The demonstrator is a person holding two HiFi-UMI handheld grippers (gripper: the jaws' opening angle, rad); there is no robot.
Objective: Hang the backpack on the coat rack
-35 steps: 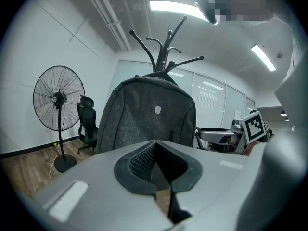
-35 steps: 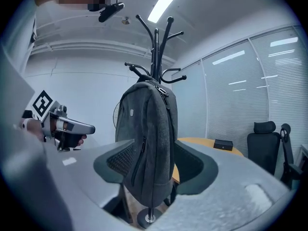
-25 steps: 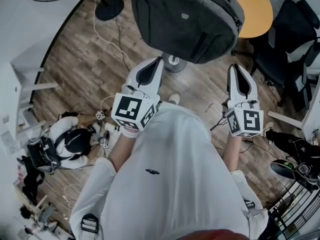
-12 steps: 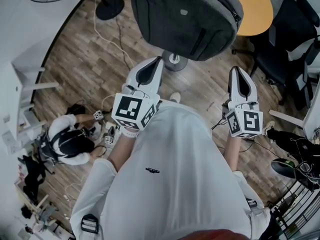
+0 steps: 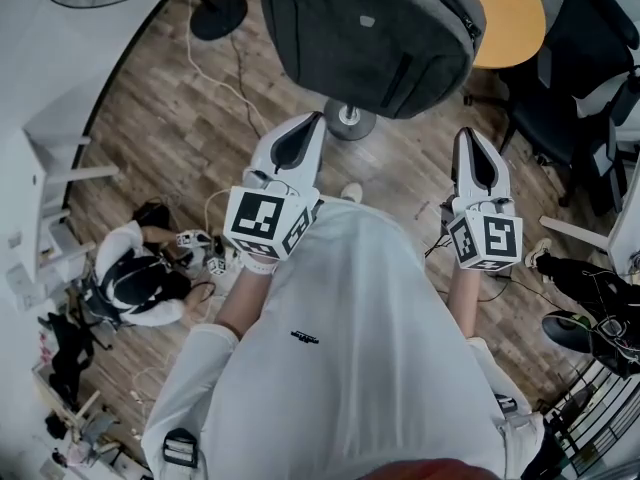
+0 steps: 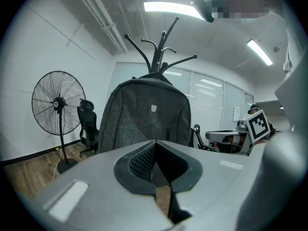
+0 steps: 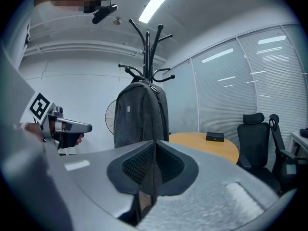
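The left gripper and the right gripper both have their jaws pressed together on nothing, and both point at the backpack without touching it. It is dark grey with a small pale label and a vertical zipper, and it hangs upright on the coat rack. It covers most of the pole, and which of the hooks carries it I cannot tell.

matt grey cloth backpack
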